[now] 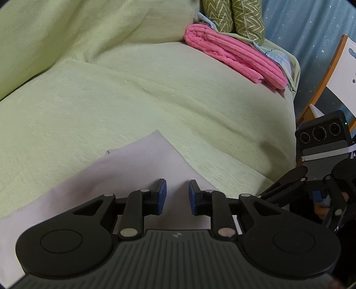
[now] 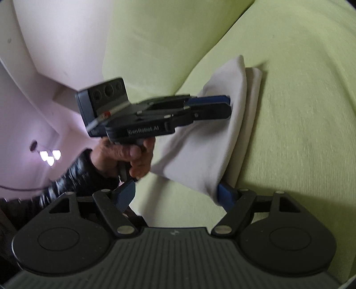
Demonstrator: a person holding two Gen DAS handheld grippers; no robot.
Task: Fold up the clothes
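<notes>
A pale lilac-white garment (image 1: 138,164) lies folded on a light green bedspread (image 1: 155,93). In the left wrist view my left gripper (image 1: 177,196) hovers over the garment's near part, its blue-padded jaws apart and empty. In the right wrist view the garment (image 2: 207,142) appears as a folded strip. The left gripper (image 2: 229,106) reaches over the strip from the left, held by a hand. My right gripper (image 2: 178,195) is wide open; its right finger (image 2: 225,196) touches the strip's near end, and its left finger (image 2: 124,195) stands clear of the cloth.
A folded pink ribbed towel (image 1: 235,57) and green zigzag-patterned pillows (image 1: 233,15) lie at the far right of the bed. A white and wood chair (image 1: 333,84) stands beyond the bed edge. A white wall and a lamp (image 2: 50,156) show at left in the right wrist view.
</notes>
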